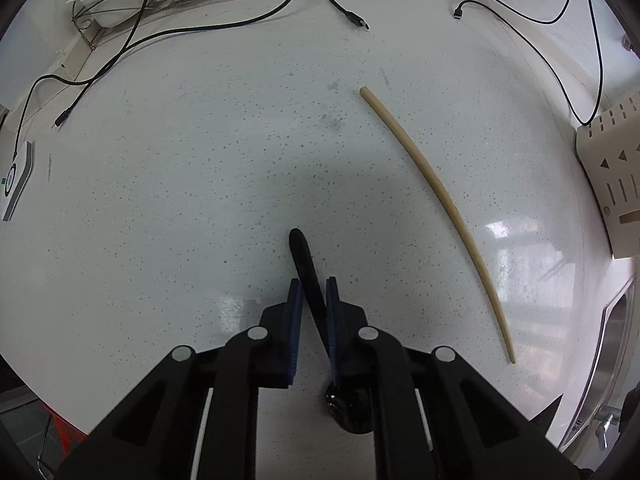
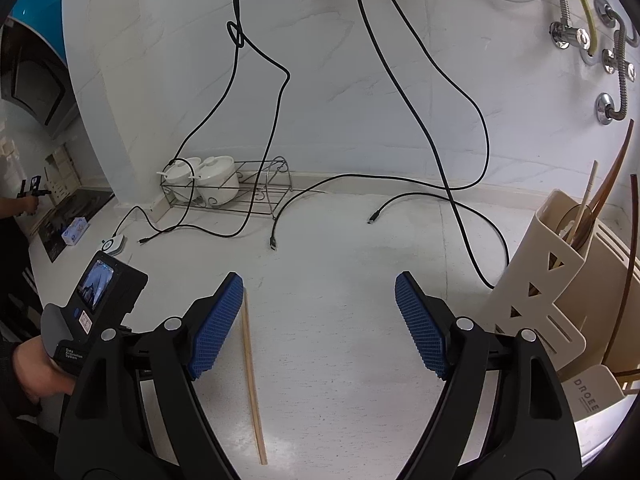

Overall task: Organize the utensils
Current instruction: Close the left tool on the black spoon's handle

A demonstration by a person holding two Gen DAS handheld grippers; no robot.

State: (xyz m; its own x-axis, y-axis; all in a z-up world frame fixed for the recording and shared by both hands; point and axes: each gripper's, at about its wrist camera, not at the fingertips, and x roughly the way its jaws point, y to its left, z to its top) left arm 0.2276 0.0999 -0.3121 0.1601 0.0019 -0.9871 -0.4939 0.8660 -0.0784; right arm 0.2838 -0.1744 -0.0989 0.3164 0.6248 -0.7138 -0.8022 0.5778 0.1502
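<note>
In the left wrist view my left gripper (image 1: 313,286) straddles the handle of a black spoon (image 1: 308,276) that lies on the white counter; its bowl (image 1: 348,408) shows under the fingers. The pads stand close beside the handle, with a small gap on the left side. A beige chopstick (image 1: 436,200) lies to the right. In the right wrist view my right gripper (image 2: 320,292) is open and empty above the counter. The same chopstick (image 2: 251,376) lies just right of its left pad (image 2: 218,320). A beige utensil holder (image 2: 560,280) with chopsticks and a ladle stands at the right.
Black cables (image 2: 460,184) trail over the counter and wall. A wire rack with white lidded pots (image 2: 218,184) stands at the back. The holder (image 1: 612,168) and a steel sink rim (image 1: 612,360) show at the right of the left wrist view.
</note>
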